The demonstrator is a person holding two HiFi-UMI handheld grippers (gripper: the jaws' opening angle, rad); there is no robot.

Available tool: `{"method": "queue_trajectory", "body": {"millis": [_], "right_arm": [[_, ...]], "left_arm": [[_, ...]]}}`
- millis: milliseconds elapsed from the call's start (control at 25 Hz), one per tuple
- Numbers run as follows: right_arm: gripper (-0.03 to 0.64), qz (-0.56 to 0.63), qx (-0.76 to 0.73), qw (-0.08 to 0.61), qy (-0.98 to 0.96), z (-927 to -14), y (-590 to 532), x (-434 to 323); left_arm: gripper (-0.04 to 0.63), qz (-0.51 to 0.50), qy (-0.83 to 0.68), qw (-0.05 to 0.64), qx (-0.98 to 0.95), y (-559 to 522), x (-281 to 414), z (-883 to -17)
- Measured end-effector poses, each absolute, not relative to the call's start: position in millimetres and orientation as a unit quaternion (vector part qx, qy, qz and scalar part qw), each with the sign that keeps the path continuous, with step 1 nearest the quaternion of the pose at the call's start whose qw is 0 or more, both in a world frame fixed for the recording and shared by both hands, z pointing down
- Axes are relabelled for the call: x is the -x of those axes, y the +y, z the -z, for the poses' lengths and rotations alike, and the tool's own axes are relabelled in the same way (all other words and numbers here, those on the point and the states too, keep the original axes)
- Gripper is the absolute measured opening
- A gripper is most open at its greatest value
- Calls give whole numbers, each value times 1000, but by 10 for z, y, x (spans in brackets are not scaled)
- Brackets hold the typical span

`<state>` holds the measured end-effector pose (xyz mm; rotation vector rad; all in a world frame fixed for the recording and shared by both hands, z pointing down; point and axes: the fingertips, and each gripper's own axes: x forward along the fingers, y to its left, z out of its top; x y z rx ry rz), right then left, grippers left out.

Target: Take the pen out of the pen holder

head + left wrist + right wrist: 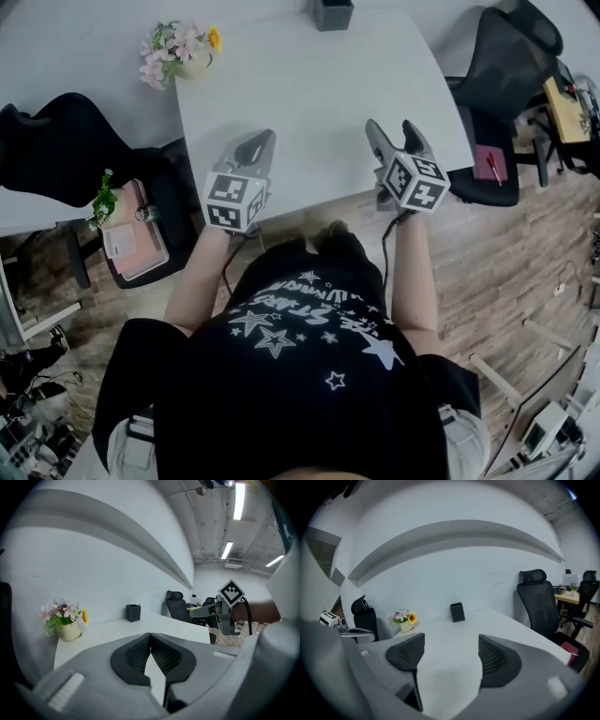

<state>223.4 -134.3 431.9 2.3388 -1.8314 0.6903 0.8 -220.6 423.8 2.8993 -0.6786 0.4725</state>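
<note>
Head view crops pen holder (333,13); gripper views show it whole, L claw (150,637) closed, R claw (449,651) spread.

Ceiling strip lights (239,498) are glowing above a white wall (93,573), while black office chairs (514,56) are standing beside a white table (309,103) on wood-plank flooring (511,281).

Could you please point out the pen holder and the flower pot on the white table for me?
pen holder (457,612): right gripper view, middle of its dark front face.
flower pot (70,631): left gripper view, its pale rounded side, below the blooms.
</note>
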Motion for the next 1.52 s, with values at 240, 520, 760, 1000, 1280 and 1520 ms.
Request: {"method": "queue_trajectory", "body": {"millis": [240,520,760,1000,1280,1520], "right_arm": [[354,-225,-750,51,-620,-4318,-1861,-2546],[354,-217,-706,52,-672,-4252,-2607,-2893],[354,-210,-663,69,-716,-4220,-3232,-3222],[354,-175,-630,83,-752,-4114,-3889,-3498],[351,-146,-603,93,-779,-4179,-4462,-3568],[316,-145,-600,95,-781,-4358,-4728,-3641]], "left_arm": [[11,-153,-264,62,-950,-2448,-81,-4183],[11,-161,-321,67,-931,-2726,-343,-4191],[11,-157,-377,71,-910,-3003,-591,-4073],[11,-159,-417,72,-892,-3280,-816,-3980],[11,-160,-448,81,-876,-3474,-960,-3957],[11,-166,-460,86,-868,-3567,-1058,-4007]]}}
